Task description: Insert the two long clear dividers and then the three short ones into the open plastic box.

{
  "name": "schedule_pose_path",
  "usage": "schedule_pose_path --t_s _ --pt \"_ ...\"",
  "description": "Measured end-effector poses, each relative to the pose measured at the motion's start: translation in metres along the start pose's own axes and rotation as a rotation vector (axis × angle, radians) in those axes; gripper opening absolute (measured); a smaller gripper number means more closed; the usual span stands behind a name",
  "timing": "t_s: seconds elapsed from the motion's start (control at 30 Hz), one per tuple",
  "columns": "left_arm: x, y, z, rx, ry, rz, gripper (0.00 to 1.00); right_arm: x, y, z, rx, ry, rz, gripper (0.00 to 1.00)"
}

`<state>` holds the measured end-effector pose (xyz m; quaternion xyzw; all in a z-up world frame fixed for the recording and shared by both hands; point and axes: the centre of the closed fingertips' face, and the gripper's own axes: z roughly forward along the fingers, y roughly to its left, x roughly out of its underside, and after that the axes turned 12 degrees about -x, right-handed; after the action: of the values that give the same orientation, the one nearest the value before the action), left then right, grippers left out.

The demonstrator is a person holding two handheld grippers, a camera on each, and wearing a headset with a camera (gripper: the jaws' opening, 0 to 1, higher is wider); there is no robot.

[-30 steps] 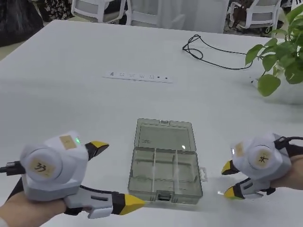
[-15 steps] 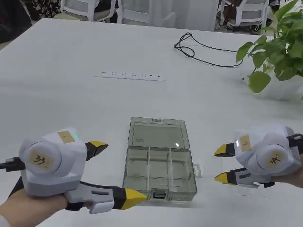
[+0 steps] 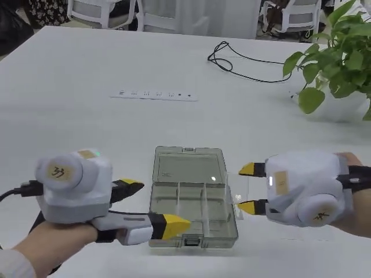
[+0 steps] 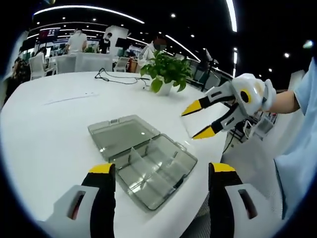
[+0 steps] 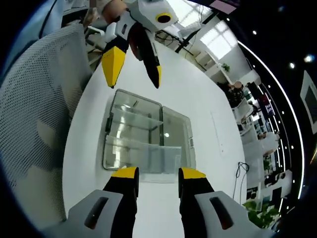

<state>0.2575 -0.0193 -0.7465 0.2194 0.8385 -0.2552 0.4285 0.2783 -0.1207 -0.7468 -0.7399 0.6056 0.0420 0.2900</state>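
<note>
Spread wide, the left claw faces the plastic box.

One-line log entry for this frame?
left gripper: open, front-left of plastic box | right gripper: shut on clear divider at box's right side | seated dividers: two in base

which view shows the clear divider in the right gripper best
The right gripper view: the clear divider stretches broadside across the right gripper's jaws, edges plain against the plastic box. The head view shows it as a faint sheet between those jaws; the left gripper view, as a faint pane, small and far off.
</note>
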Motion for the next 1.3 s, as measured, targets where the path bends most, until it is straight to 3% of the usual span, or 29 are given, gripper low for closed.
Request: schedule_pose_path --t_s 0.3,0.37,0.5,0.7,1.1,1.3 --pt "-0.014 -0.014 0.016 0.070 0.001 -0.194 0.60 -0.023 -0.007 0.006 0.026 -0.008 -0.075 0.32" --pt "-0.015 -0.019 0.018 0.092 0.025 -0.245 0.53 -0.028 -0.008 0.009 0.031 -0.003 -0.103 0.32" --pt "-0.015 -0.021 0.026 0.090 0.046 -0.304 0.44 -0.036 -0.008 0.013 0.035 -0.007 -0.128 0.32" --pt "-0.017 -0.018 0.034 0.079 0.042 -0.389 0.27 -0.043 -0.007 0.018 0.031 -0.005 -0.147 0.32" --pt "-0.015 -0.020 0.036 0.086 0.051 -0.419 0.07 -0.052 -0.005 0.021 0.021 -0.012 -0.159 0.32" --pt "-0.016 -0.029 0.034 0.124 0.054 -0.408 0.00 -0.052 -0.003 0.024 0.009 -0.008 -0.160 0.32"
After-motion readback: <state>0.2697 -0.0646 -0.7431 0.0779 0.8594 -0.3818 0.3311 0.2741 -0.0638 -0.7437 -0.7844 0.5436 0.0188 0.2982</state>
